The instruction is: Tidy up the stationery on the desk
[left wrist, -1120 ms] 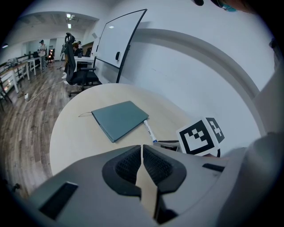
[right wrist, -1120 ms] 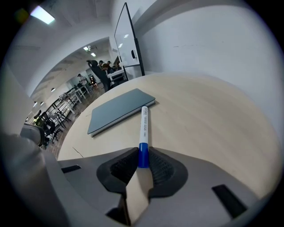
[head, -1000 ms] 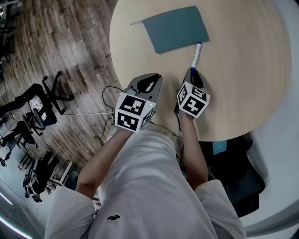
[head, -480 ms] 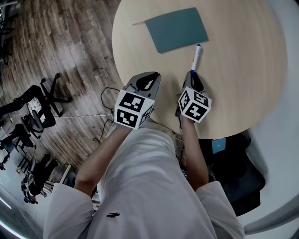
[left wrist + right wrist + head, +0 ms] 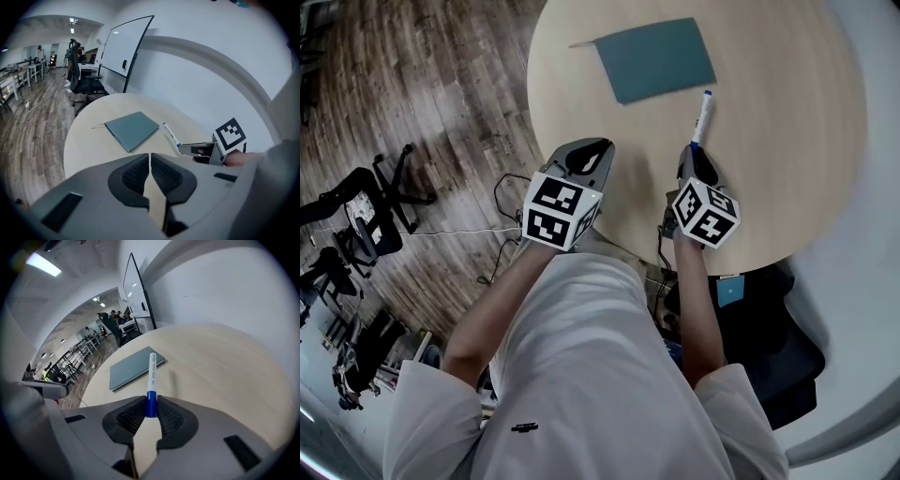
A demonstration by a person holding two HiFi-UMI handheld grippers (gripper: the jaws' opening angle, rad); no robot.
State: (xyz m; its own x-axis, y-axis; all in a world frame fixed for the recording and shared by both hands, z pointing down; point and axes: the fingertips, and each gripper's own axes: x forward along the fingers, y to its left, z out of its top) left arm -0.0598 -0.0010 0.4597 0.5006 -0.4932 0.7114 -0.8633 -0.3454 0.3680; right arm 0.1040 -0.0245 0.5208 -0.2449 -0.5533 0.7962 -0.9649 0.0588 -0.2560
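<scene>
A white marker with a blue cap (image 5: 703,113) points away from me over the round wooden table (image 5: 787,122). My right gripper (image 5: 692,156) is shut on its blue end (image 5: 150,405), and the marker hangs above the tabletop. Beyond it a teal notebook (image 5: 656,58) lies flat with a thin ribbon at its left corner. My left gripper (image 5: 589,153) hovers over the table's near edge, shut with nothing between its pads (image 5: 150,165). In the left gripper view the notebook (image 5: 132,130), the marker (image 5: 171,136) and the right gripper (image 5: 202,150) show ahead.
Office chairs (image 5: 370,202) and a cable (image 5: 459,230) are on the wooden floor left of the table. A whiteboard (image 5: 124,49) stands behind the table against a curved white wall (image 5: 211,61). A dark seat (image 5: 769,347) sits under the table's near right edge.
My right gripper has risen with the marker, lifting it off the table. My left gripper has drifted slightly left, still shut.
</scene>
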